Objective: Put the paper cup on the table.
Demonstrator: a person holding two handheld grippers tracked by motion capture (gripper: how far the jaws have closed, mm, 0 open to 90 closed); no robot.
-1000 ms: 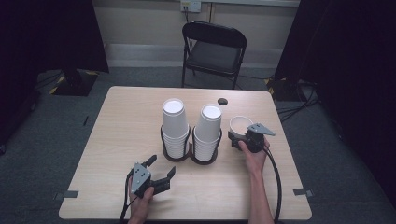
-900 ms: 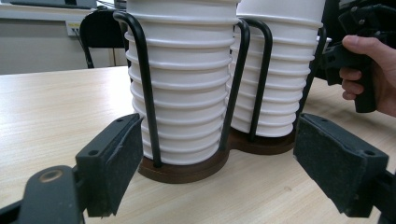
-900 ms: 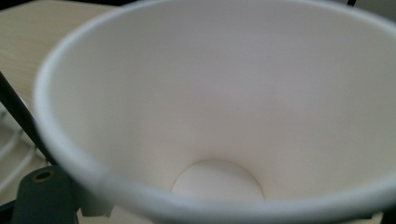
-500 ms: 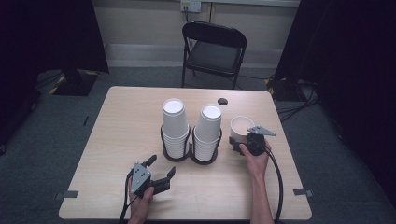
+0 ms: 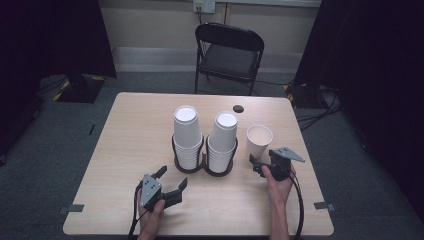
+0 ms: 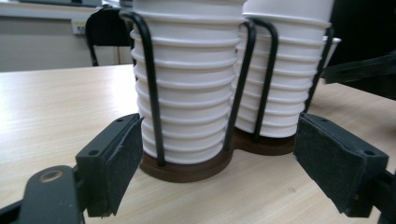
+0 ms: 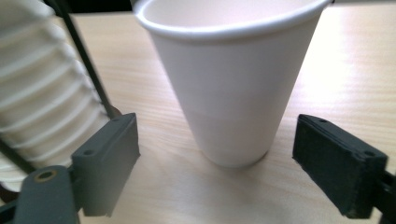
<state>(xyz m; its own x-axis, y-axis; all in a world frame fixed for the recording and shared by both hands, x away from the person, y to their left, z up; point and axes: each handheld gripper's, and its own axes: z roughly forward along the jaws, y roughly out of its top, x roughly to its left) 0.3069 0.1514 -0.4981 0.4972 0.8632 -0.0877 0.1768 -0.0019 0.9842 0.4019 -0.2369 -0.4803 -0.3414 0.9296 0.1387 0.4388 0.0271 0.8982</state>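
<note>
A single white paper cup [image 5: 259,140] [image 7: 229,88] stands upright on the wooden table [image 5: 130,135], right of a black wire holder [image 5: 205,167] [image 6: 187,165]. The holder carries two stacks of upside-down cups [image 5: 186,132] [image 5: 223,135]. My right gripper [image 5: 262,161] [image 7: 215,126] sits just in front of the single cup. Its jaws are open and have just been closing a little, and the cup stands beyond the pads, untouched. My left gripper [image 5: 172,178] [image 6: 219,126] rests open near the front edge, pointing at the holder's base, with nothing between its pads.
A black folding chair [image 5: 227,55] stands behind the table's far edge. A small dark round object [image 5: 238,108] lies near the far edge, behind the cups. Cables trail from both grippers off the front edge.
My right gripper has drawn back toward the person, away from the single cup, which stays standing where it was. The left gripper has not moved.
</note>
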